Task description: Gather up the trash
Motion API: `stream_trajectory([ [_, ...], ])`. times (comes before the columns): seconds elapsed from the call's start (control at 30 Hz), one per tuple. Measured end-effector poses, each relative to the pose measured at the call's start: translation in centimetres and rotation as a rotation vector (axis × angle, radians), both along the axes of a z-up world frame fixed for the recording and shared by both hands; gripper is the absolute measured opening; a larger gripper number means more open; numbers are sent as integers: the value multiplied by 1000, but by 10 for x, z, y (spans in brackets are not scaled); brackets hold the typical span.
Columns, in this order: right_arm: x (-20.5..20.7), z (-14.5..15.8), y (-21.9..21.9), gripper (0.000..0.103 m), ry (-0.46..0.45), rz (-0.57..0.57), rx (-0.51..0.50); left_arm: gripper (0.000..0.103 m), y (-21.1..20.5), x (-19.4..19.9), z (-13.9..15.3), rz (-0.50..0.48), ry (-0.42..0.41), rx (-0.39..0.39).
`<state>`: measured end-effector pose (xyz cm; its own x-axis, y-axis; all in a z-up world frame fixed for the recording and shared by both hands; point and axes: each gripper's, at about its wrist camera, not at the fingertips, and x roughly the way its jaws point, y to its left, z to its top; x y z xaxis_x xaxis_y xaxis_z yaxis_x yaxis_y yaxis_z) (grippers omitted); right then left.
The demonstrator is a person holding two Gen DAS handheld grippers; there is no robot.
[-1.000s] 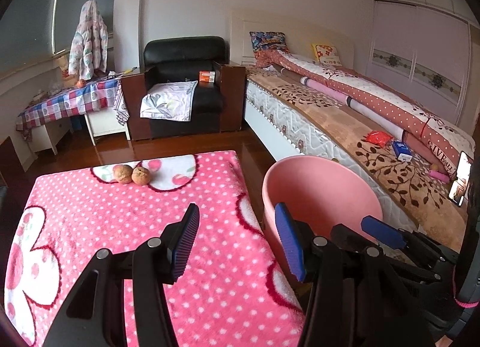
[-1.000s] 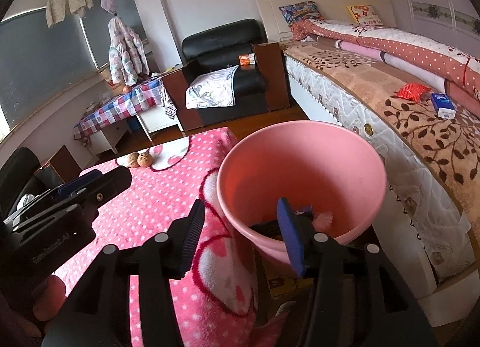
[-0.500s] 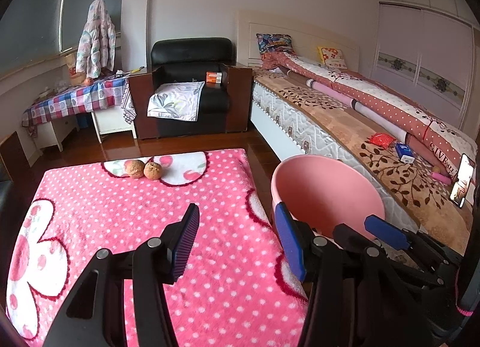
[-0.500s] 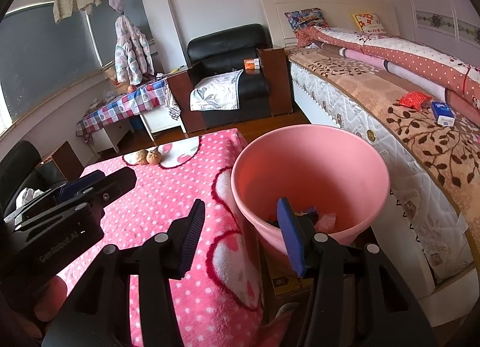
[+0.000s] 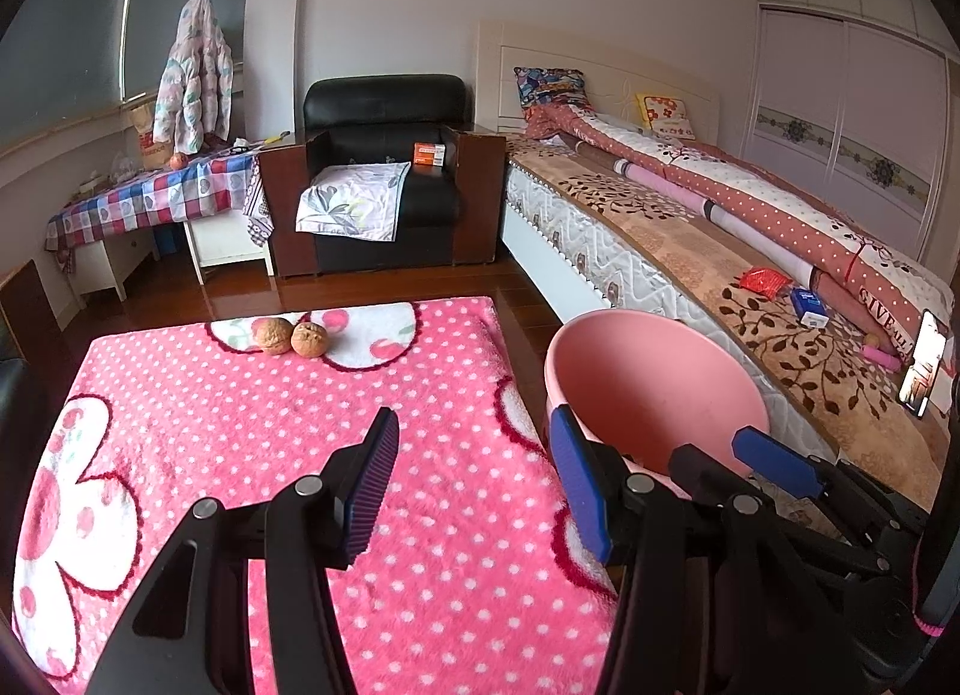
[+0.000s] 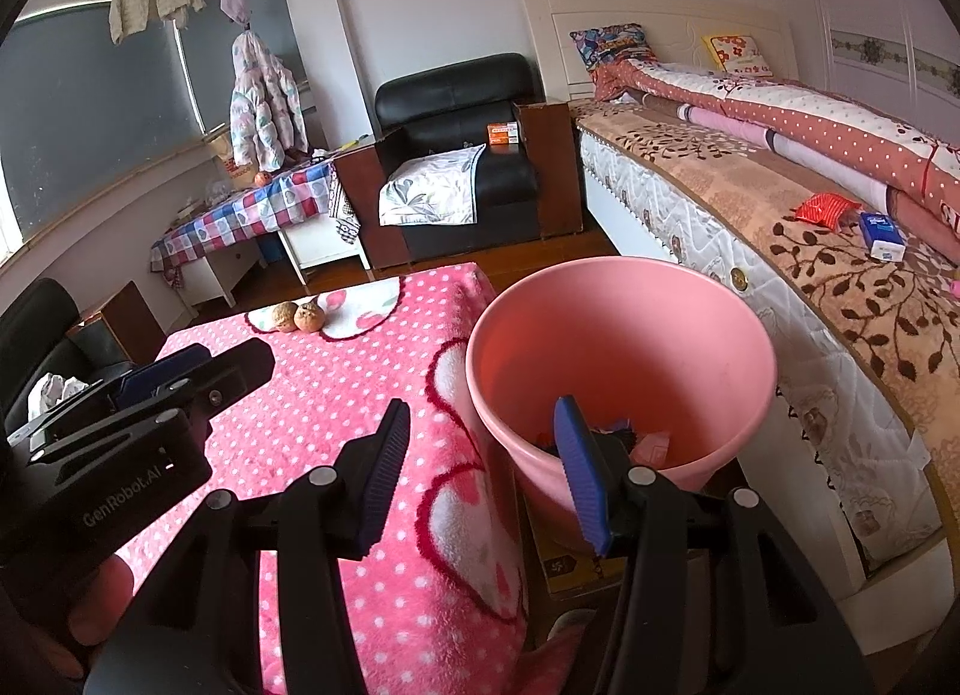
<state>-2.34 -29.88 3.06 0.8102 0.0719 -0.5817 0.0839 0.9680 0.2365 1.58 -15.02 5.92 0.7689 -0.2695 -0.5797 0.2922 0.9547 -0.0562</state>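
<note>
**Walnuts at far edge of table, both tongs empty, left one nearer**

Two walnuts (image 5: 293, 337) sit touching each other, side by side left-to-right, on the white flower patch at the far edge of the pink dotted blanket (image 5: 240, 431) covering the table. They look like the only loose trash left on it.

Left gripper (image 5: 474, 479): jaws wide apart, nothing between the pads, hovering over the near-right part of the blanket. Walnuts lie ahead of it, far and a bit left.

Right gripper (image 6: 483, 467): jaws also well apart, empty, hanging at the table's right edge with its right pad in front of the pink bin (image 6: 708, 335). From here the walnuts (image 6: 297, 315) are far and clearly left.

Bin stands just right of the table, between table and bed; some scraps show at its bottom.

Judgement: left gripper has the straighter line to the walnuts. The pair's axis runs across its approach, so it likely takes one at a time, the right nut first, then carries it right to the bin.
</note>
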Motion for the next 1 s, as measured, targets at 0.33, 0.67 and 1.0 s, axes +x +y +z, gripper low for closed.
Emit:
stream_trajectory([
  [0.33, -1, 1, 1, 51, 0, 0, -1, 52, 0, 0, 0, 1, 4, -1],
  [0.67, -2, 0, 2, 51, 6, 1, -2, 52, 4, 2, -7, 11, 26, 4],
  [1.0, -3, -2, 3, 51, 10, 2, -1, 52, 4, 4, -8, 13, 31, 3],
])
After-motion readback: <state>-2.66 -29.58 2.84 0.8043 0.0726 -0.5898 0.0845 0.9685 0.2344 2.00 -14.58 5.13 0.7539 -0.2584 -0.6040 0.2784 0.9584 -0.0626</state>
